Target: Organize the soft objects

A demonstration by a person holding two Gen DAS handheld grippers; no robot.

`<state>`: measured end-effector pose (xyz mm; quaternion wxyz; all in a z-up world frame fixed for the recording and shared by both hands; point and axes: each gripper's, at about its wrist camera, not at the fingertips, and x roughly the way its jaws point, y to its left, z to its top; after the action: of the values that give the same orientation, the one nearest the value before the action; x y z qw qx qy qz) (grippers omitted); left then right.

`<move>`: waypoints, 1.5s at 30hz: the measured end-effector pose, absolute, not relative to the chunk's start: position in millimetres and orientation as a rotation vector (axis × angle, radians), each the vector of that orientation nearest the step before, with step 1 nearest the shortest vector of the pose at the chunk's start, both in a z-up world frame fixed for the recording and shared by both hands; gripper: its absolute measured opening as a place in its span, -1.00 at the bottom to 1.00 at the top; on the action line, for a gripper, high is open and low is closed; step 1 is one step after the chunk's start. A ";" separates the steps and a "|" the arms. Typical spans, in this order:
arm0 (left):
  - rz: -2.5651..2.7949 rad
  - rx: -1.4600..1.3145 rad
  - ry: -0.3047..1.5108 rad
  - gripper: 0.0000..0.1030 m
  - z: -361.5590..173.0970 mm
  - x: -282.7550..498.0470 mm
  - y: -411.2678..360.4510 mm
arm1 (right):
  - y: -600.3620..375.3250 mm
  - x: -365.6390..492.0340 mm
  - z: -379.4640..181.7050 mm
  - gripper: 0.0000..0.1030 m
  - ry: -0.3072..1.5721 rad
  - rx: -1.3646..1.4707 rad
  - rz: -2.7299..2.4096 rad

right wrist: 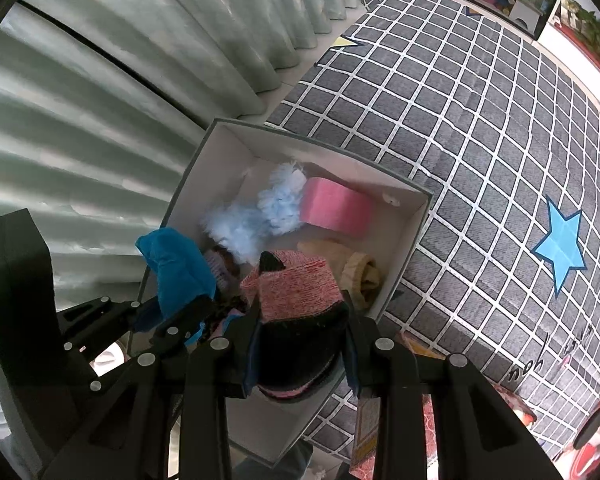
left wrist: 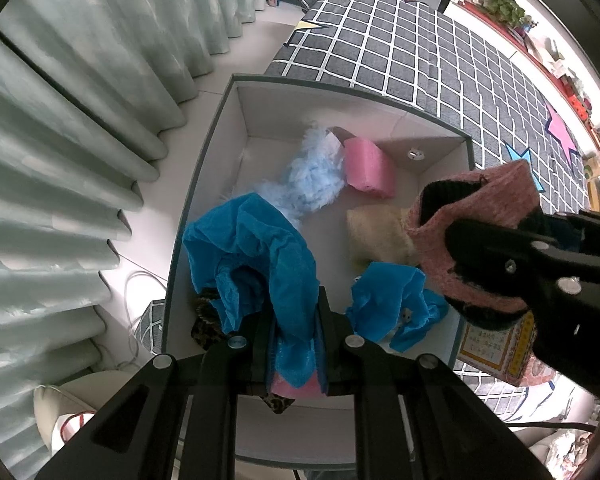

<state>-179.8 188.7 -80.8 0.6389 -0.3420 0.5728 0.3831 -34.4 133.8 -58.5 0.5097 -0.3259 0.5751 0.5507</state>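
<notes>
A white box with a grey rim (left wrist: 204, 160) (right wrist: 414, 224) stands beside a bed. In it lie a fluffy light-blue piece (left wrist: 308, 176) (right wrist: 260, 216), a pink roll (left wrist: 370, 170) (right wrist: 334, 208), a cream sock (left wrist: 376, 236) (right wrist: 360, 272) and a blue cloth (left wrist: 392, 300). My left gripper (left wrist: 296, 320) (right wrist: 204, 308) is shut on a bright blue cloth (left wrist: 256, 248) (right wrist: 176, 268) over the box's near left. My right gripper (right wrist: 300, 316) (left wrist: 460, 240) is shut on a pink and black knit sock (right wrist: 296, 292) (left wrist: 472, 224) above the box's right side.
A grey checked bedspread with blue and pink stars (left wrist: 440, 52) (right wrist: 480, 140) lies right of the box. Pale pleated curtains (left wrist: 80, 120) (right wrist: 100, 100) hang to the left. A leopard-print piece (left wrist: 208, 320) lies at the box's near left. Shelves with clutter (left wrist: 572, 92) line the far right.
</notes>
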 end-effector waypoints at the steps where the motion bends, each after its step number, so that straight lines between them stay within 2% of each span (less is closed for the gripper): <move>1: 0.876 -0.781 1.307 -0.67 -81.0 -179.8 188.7 | 133.7 -34.5 -59.0 -0.33 1.385 -0.785 1.325; 35: 0.900 -0.816 1.308 -0.66 -104.2 -168.4 200.3 | 152.3 -34.9 -95.7 -0.33 1.414 -0.786 1.303; 37: 0.906 -0.814 1.290 -0.44 -103.6 -169.5 201.1 | 153.5 -34.2 -98.7 -0.33 1.416 -0.782 1.306; 39: 0.906 -0.817 1.276 0.17 -102.2 -170.4 201.1 | 153.8 -33.0 -99.6 -0.31 1.415 -0.779 1.310; 41: 0.893 -0.809 1.265 0.44 -98.3 -170.7 198.7 | 152.8 -31.6 -98.0 0.16 1.413 -0.771 1.318; 42: 0.886 -0.803 1.269 0.53 -97.2 -170.3 197.3 | 151.7 -31.0 -95.7 0.27 1.409 -0.765 1.325; 43: 0.876 -0.794 1.274 0.53 -95.9 -169.9 195.4 | 150.4 -30.7 -93.1 0.36 1.402 -0.765 1.331; 45: 0.868 -0.787 1.281 0.59 -94.1 -169.8 191.9 | 149.3 -31.2 -88.0 0.36 1.385 -0.773 1.341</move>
<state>-169.8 191.9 -94.1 0.6464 -0.3458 0.5631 0.3815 -31.2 149.3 -88.0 0.5077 -0.3207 0.5745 0.5562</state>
